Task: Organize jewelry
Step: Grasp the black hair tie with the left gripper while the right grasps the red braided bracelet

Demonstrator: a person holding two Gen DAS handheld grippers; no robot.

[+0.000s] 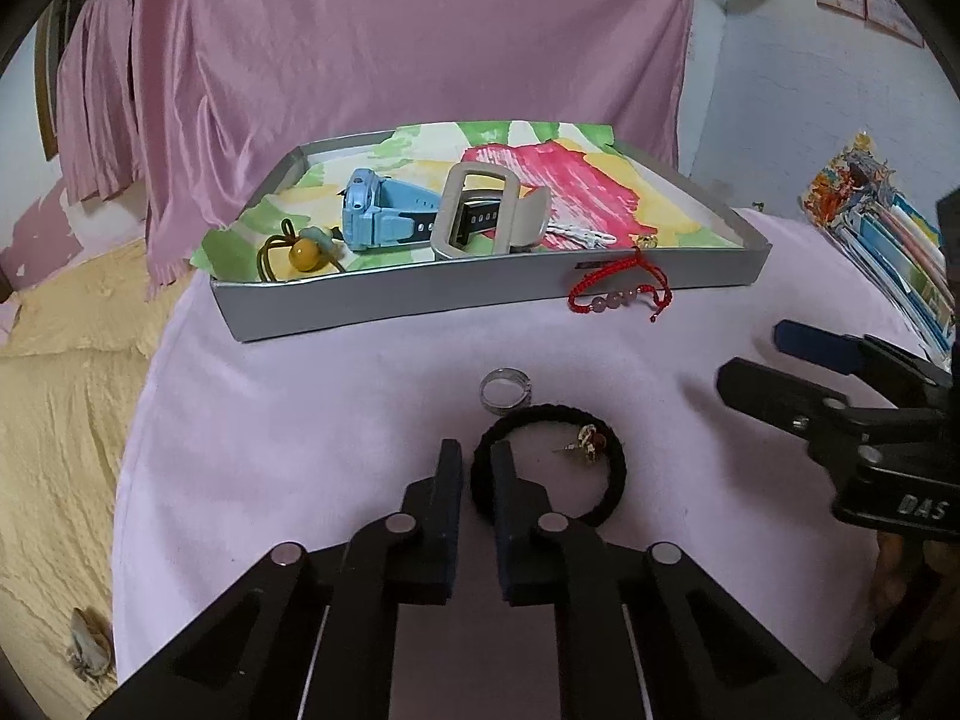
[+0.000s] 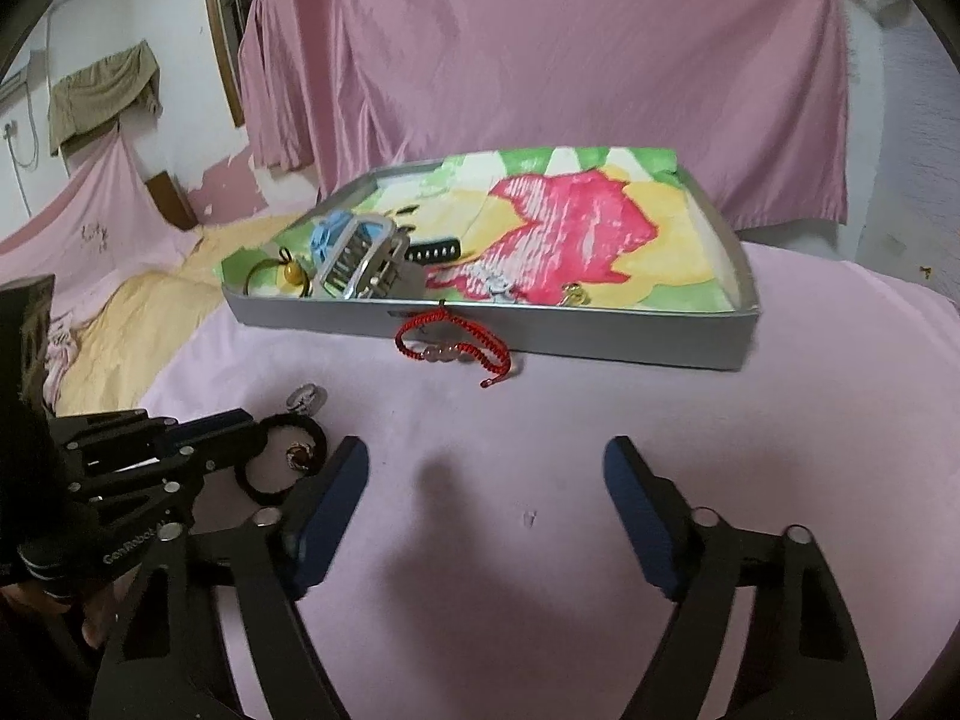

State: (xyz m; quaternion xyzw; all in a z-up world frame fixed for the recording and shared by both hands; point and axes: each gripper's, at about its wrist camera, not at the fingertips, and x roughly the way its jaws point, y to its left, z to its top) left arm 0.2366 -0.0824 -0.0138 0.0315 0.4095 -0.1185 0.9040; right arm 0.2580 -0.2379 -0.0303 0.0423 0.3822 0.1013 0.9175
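The left gripper (image 1: 477,462) is clenched on the black hair tie (image 1: 606,480), partly hidden; the right gripper (image 2: 486,468) stands released over bare cloth.

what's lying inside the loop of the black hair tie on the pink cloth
A small earring lies inside the black hair tie, its post pointing left. The left gripper covers the loop's left edge, so whatever lies beneath the fingers is hidden.

Grey tray (image 1: 384,303) w/ floral liner, blue watch (image 1: 384,213), red bracelet (image 1: 624,294), black hair tie (image 1: 606,498), pink cloth (image 1: 300,420)
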